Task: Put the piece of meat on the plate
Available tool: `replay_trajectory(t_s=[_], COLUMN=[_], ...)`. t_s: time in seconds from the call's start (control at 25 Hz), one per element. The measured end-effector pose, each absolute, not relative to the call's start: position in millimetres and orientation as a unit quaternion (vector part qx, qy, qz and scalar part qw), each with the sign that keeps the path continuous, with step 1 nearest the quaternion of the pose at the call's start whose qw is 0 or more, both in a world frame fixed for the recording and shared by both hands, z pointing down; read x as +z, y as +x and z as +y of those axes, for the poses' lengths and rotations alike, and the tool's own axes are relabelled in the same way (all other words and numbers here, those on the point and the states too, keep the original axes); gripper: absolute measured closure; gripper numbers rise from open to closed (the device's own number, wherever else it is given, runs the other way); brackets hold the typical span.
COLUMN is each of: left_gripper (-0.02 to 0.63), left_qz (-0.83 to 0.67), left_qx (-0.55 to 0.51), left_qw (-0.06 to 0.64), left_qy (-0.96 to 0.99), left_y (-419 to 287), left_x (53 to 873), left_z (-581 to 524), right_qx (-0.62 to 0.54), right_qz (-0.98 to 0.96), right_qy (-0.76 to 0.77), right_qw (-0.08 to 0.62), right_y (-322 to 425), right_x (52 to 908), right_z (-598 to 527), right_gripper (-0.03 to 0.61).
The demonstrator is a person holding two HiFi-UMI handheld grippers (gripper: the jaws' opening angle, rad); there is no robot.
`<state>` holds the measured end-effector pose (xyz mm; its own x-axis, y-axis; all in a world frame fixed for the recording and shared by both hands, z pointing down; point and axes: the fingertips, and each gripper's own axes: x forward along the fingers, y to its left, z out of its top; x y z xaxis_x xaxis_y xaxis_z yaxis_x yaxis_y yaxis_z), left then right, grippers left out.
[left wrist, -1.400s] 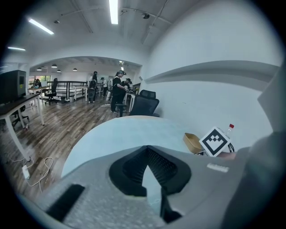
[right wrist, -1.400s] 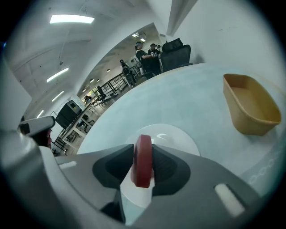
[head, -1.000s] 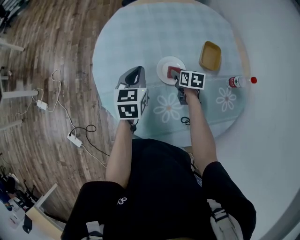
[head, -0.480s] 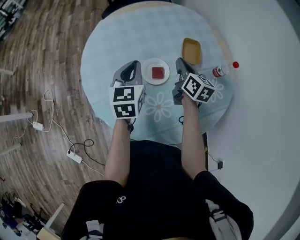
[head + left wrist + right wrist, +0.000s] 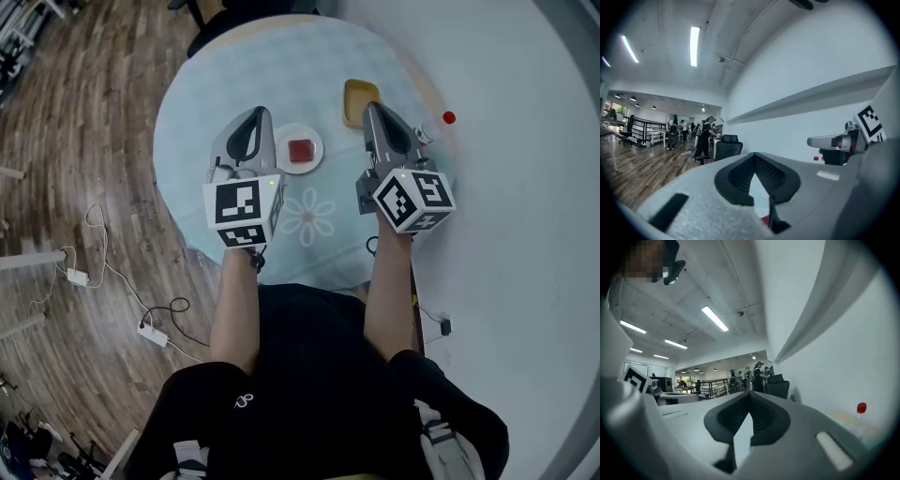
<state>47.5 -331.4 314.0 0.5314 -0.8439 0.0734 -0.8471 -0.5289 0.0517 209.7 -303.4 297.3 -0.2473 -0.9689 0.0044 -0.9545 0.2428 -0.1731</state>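
Two empty tools, left gripper (image 5: 255,113), right gripper (image 5: 370,107), jaws pressed together, meat (image 5: 301,150) on plate (image 5: 284,137) between them

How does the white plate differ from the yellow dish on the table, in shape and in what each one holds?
The white plate is round; the yellow dish is rectangular with rounded corners. The white plate holds a red piece of meat; the yellow dish looks empty. The white plate is fully in view, while the right gripper covers part of the yellow dish. Both rest on the round table.
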Motion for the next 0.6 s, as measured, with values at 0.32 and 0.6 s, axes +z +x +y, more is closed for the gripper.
replay_trajectory(t_s=[0.32,0.6], left_gripper=[0.612,0.612], left_qz=[-0.479,-0.476], left_qx=[0.030,0.036], left_qw=[0.034,0.027], left_qy=[0.877,0.878], left_y=[57,65], left_x=[314,314], left_z=[-323,-322], right_qx=[-0.054,-0.048], right_qz=[0.795,0.794], right_qy=[-0.604,-0.605], right_qw=[0.010,0.010], right_y=[200,206], right_x=[308,305], right_z=[-290,-290], right_gripper=[0.572,0.572])
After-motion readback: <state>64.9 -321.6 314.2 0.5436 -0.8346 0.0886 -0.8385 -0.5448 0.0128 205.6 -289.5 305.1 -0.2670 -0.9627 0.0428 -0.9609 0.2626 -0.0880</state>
